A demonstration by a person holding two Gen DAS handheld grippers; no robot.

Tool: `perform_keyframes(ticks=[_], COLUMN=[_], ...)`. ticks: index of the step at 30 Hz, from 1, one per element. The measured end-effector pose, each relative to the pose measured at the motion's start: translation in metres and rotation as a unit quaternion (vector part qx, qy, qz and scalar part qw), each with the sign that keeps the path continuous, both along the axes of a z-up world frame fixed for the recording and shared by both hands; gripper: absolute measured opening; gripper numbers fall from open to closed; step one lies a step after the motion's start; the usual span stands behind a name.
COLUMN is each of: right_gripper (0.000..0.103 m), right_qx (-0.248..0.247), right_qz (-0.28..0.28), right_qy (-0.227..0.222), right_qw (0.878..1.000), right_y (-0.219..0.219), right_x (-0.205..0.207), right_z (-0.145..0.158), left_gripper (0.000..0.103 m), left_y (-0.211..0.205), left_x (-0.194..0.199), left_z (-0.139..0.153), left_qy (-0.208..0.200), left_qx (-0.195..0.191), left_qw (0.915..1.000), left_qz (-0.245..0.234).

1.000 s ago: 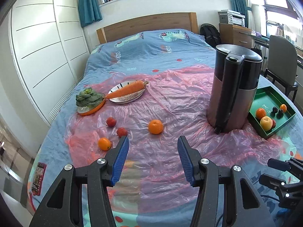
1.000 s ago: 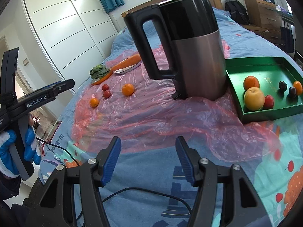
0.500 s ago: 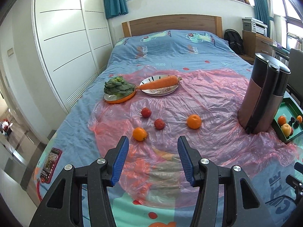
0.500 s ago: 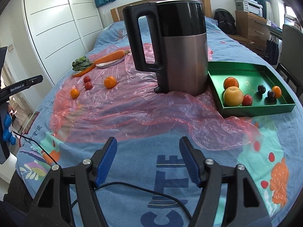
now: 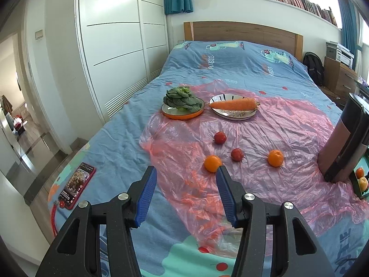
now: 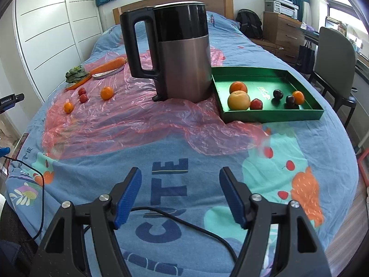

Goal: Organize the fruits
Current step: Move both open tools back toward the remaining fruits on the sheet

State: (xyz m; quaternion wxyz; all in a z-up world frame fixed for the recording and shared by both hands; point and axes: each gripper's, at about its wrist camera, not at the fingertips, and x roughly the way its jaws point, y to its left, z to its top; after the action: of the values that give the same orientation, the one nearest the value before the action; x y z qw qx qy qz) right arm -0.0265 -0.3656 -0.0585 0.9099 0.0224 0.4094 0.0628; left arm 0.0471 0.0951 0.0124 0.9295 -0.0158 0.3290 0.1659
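Four loose fruits lie on the pink plastic sheet (image 5: 265, 124): a small orange (image 5: 212, 163), two red fruits (image 5: 237, 154) (image 5: 220, 137) and a bigger orange (image 5: 275, 158). My left gripper (image 5: 185, 173) is open and empty, just short of the small orange. The green tray (image 6: 269, 113) holds an orange (image 6: 238, 87), a yellow fruit (image 6: 238, 100), a red fruit (image 6: 256, 104), two dark plums (image 6: 278, 94) and a small orange (image 6: 298, 97). My right gripper (image 6: 180, 173) hangs over the blue bedspread well short of the tray; its jaws are opening with nothing between them.
A tall steel kettle (image 6: 184, 69) stands between the loose fruits and the tray. Behind the fruits sit an orange plate of greens (image 5: 183, 106) and a white plate with a carrot (image 5: 233, 105). A phone (image 5: 76, 185) lies near the bed's left edge. A black cable (image 6: 184, 219) crosses the bedspread.
The left gripper swung left: the loose fruits now sit just ahead of it and the kettle is at the right edge. The right gripper's jaws widened and its view turned toward the tray.
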Motion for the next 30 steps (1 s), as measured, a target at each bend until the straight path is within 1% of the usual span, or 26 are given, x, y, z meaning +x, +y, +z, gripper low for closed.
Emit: perform_keyframes(ticks=[5, 10, 15, 21, 30], right_gripper=[0.103, 0.103, 0.103, 0.103, 0.103], right_qx=[-0.002, -0.018, -0.045, -0.065, -0.072], right_qz=[-0.016, 0.010, 0.061, 0.118, 0.200], right_qy=[0.006, 0.001, -0.009, -0.021, -0.031], right_qw=[1.000, 1.000, 0.997, 0.991, 0.977], right_y=[-0.012, 0.001, 0.033, 0.077, 0.146], right_x=[-0.009, -0.003, 0.010, 0.033, 0.084], right_z=[0.003, 0.015, 0.028, 0.035, 0.036], left_gripper=[0.048, 0.048, 0.048, 0.048, 0.048], left_y=[0.029, 0.053, 0.064, 0.066, 0.058], left_x=[-0.002, -0.005, -0.005, 0.004, 0.033], left_z=[-0.004, -0.010, -0.020, -0.033, -0.053], left_qy=[0.003, 0.008, 0.019, 0.031, 0.047], left_qx=[-0.002, -0.007, -0.010, -0.019, -0.038], left_qw=[0.9995, 0.9983, 0.9977, 0.9977, 0.9973], left_qz=[0.033, 0.057, 0.065, 0.058, 0.040])
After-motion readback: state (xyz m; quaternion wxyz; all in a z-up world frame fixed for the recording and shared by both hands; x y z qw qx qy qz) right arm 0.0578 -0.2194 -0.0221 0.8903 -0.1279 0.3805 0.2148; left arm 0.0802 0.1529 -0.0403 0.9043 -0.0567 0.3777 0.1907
